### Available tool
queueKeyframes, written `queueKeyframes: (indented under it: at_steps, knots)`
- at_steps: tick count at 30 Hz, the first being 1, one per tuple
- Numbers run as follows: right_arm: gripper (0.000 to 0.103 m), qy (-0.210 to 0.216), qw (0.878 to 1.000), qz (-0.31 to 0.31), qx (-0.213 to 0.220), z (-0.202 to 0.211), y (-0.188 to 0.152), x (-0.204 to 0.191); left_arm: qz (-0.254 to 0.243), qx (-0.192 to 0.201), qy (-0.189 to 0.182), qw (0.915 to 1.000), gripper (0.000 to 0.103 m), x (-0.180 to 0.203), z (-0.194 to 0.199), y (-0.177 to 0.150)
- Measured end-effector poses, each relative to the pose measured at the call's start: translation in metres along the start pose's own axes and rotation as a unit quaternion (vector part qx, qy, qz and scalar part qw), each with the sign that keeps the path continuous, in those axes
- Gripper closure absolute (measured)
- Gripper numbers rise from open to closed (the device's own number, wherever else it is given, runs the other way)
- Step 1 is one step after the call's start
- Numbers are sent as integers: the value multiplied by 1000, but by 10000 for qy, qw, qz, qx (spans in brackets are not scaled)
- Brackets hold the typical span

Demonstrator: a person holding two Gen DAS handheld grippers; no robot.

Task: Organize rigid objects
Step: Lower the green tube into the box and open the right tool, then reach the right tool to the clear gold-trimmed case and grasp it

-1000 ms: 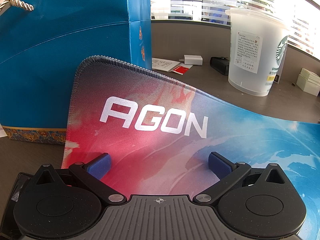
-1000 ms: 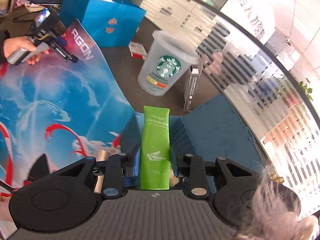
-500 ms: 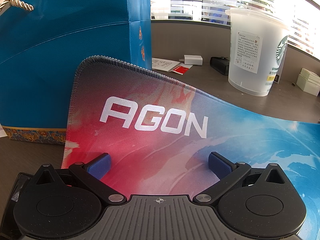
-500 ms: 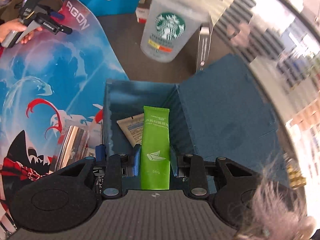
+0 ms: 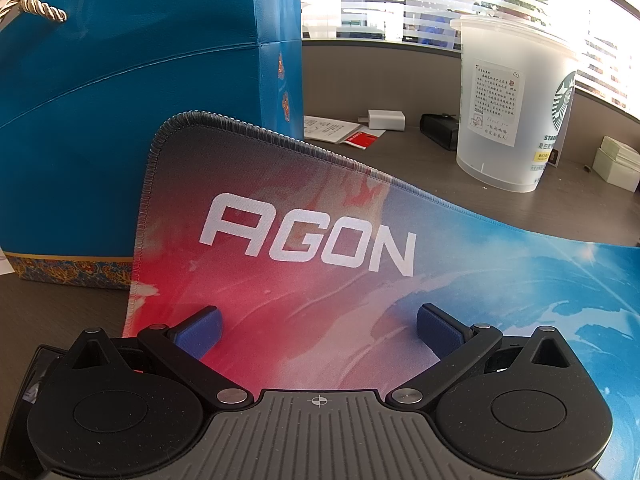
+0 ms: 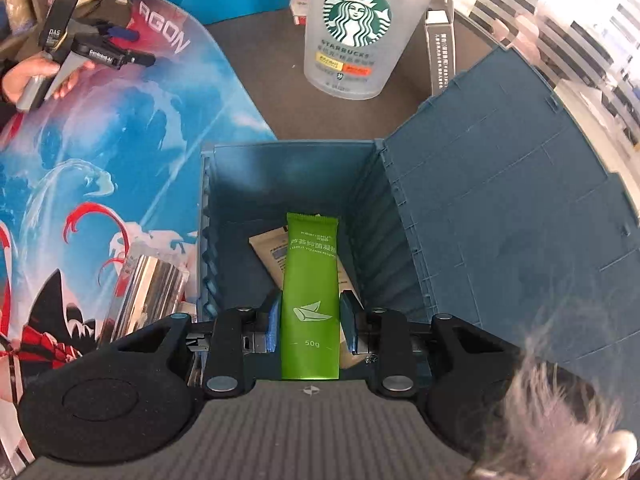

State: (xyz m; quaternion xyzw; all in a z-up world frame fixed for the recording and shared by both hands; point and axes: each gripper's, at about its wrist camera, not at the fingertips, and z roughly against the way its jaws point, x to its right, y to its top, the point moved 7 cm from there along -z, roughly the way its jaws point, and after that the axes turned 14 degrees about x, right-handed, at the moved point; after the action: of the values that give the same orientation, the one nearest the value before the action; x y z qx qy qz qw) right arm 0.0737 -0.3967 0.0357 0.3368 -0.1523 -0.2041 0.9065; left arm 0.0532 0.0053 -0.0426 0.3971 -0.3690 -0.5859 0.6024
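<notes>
My right gripper [image 6: 309,320] is shut on a green tube [image 6: 310,288] and holds it over the open dark blue storage box [image 6: 288,176], pointing down into it. A beige sachet [image 6: 269,254] lies on the box floor under the tube. The box lid [image 6: 512,208] hangs open to the right. My left gripper [image 5: 318,330] is open and empty, low over the AGON desk mat [image 5: 312,240]. It also shows in the right wrist view [image 6: 100,50] at the far left, held by a hand.
A blue gift bag [image 5: 132,92] stands left behind the mat. A frosted Starbucks cup [image 6: 352,28] stands beyond the box. A shiny silver object [image 6: 148,292] lies on the mat left of the box. A white charger [image 5: 386,119] and small boxes sit at the back.
My right gripper has moved forward and tilted down with the green tube, so it now hangs over the box interior. The left gripper has not moved.
</notes>
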Motion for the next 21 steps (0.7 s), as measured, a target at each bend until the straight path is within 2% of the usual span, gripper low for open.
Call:
queueKeyframes:
  at_steps: [6, 10, 13, 17, 20, 21]
  knots:
    - [73, 122, 9991, -396, 73, -4, -3, 7, 1, 0, 1, 10000, 0, 0, 0, 0]
    - [60, -8, 9990, -423, 165, -1, -3, 11, 2, 0, 3, 10000, 0, 0, 0, 0]
    - [60, -145, 9981, -440, 411, 9, 0, 12, 2, 0, 3, 10000, 0, 0, 0, 0]
    - [58, -393, 9924, -588, 1004, 37, 7, 8, 2, 0, 5, 10000, 0, 0, 0, 0]
    - [36, -578, 9829, -675, 1613, 63, 10, -5, 3, -1, 5, 10000, 0, 0, 0, 0]
    - [18, -652, 9780, -686, 1860, 72, 9, -13, 3, 0, 6, 10000, 0, 0, 0, 0]
